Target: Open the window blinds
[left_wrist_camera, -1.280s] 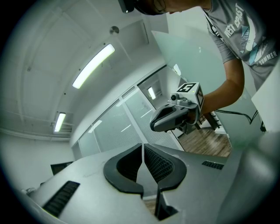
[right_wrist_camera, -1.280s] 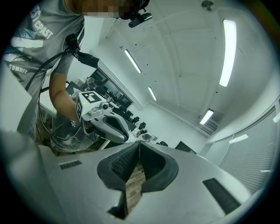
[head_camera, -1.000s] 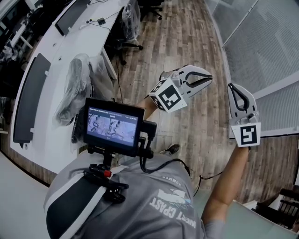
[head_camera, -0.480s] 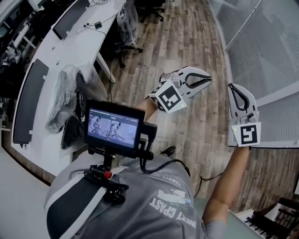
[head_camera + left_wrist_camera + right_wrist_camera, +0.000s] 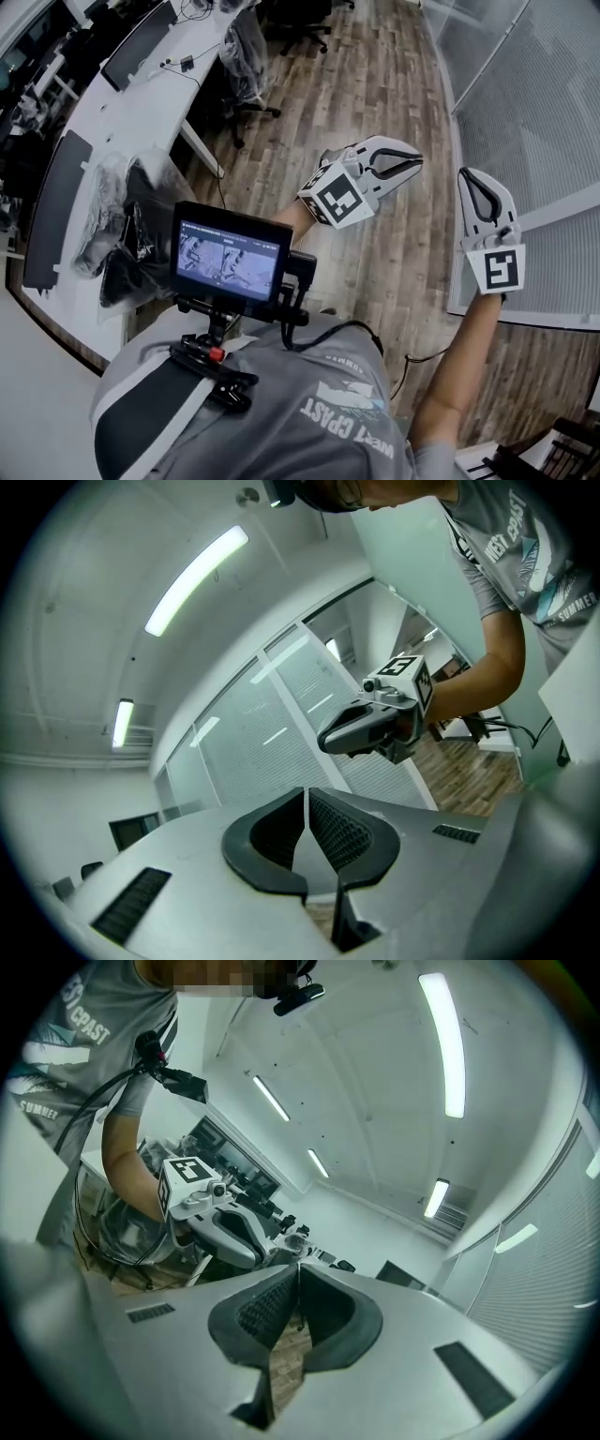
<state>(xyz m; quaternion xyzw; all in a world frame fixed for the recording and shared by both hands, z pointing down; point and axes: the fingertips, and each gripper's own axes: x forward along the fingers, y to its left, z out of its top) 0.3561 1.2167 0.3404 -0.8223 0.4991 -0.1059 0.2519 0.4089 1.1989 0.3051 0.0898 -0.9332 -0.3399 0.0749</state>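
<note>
Head view: two handheld grippers are being held out above a wooden floor (image 5: 375, 84) by a person in a grey T-shirt. The left gripper (image 5: 418, 157) is being pointed toward the window blinds (image 5: 544, 103), which are hanging lowered over the glazed wall at the right. The right gripper (image 5: 467, 172) is being held nearer to the blinds, and they are not being touched by either tool. In the left gripper view the jaws are being pressed together with nothing between them, and the lowered slats are showing behind them. In the right gripper view the jaws are likewise being clenched on nothing. A small monitor (image 5: 228, 255) is being worn on the person's chest, and a long white desk (image 5: 141, 103) is standing at the left.
</note>
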